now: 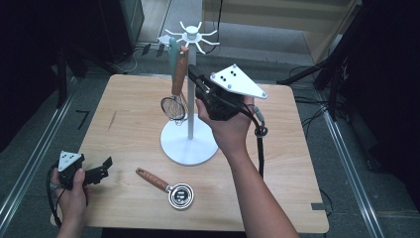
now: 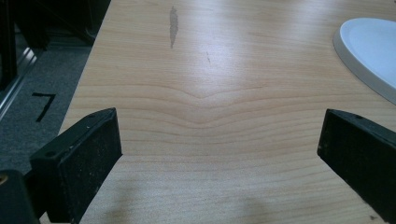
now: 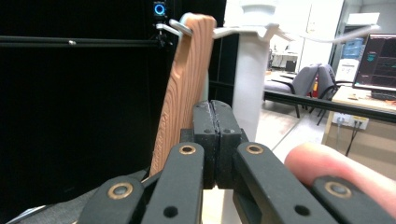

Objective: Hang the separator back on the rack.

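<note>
Reaching up from the near edge of the table (image 1: 277, 148), the right forearm extends toward the white rack (image 1: 190, 89), with the right hand wrapped around the body of the right gripper (image 1: 193, 77) and the grey plate facing up. The right gripper is raised level with the upper part of the rack's post. In the right gripper view its two jaws are pressed flat together with nothing between them — clenched and empty, just beside the wooden handle (image 3: 184, 88) of the hanging whisk (image 1: 175, 106).

The whisk hangs from one of the white hooks at the top of the rack. Its handle is brown with a printed wood grain, and it tilts slightly; the wire head hangs low beside the post, above the rack's round base. A teal utensil (image 1: 172, 54) hangs just behind it on a neighbouring hook.

The left hand rests at the near left corner of the table, holding the left gripper (image 1: 101, 168) low and roughly level. In the left gripper view its jaws stand wide apart — released, with bare tabletop between them.

A second utensil — a metal strainer (image 1: 179, 195) with a matching wood-grain handle — lies flat on the table in front of the rack's base, apart from both grippers.
</note>
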Demonstrator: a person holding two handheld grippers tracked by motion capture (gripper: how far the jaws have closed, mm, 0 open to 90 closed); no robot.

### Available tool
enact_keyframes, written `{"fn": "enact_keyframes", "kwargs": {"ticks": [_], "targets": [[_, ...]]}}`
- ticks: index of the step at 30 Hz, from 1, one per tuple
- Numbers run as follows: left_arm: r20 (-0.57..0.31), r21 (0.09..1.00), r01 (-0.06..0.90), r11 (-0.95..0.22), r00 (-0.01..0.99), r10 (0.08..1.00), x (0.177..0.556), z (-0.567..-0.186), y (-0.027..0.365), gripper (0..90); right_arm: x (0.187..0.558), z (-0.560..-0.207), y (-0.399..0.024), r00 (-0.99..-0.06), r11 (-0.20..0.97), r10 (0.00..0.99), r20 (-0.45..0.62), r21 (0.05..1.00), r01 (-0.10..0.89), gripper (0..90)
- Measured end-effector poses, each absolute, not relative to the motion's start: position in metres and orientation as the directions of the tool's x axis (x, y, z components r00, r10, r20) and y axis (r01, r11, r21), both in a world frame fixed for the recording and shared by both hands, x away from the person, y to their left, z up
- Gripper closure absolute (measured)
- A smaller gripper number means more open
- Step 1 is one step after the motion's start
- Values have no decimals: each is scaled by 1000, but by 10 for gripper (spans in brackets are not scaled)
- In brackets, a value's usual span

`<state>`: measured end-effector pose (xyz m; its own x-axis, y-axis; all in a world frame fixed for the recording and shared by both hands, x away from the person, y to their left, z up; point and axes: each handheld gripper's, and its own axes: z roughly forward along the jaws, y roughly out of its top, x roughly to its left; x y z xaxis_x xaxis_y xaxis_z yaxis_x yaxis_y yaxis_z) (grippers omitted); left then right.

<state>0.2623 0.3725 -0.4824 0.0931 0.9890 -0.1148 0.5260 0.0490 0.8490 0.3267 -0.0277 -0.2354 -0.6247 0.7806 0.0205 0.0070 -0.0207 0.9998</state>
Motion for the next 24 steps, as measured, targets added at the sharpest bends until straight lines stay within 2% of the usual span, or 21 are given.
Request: {"fn": "enact_keyframes", "kwargs": {"ticks": [8,12,14,18,24], "targets": [[-107,847,531,34,106,989,263,-483,369,2,325,-252,-47,-592,-11,805,31,999,37,896],[-101,841,540,41,81,992,264,-483,365,133,325,-264,-57,-576,-5,817,34,999,51,881],[-102,835,549,36,90,991,265,-483,362,149,325,-270,-62,-567,-5,823,40,998,63,880],[-76,829,559,-7,124,989,265,-484,356,249,324,-282,-72,-553,-3,832,49,996,84,859],[-93,829,560,-18,170,981,265,-484,353,498,320,-303,-88,-528,6,847,58,993,119,810]]}}
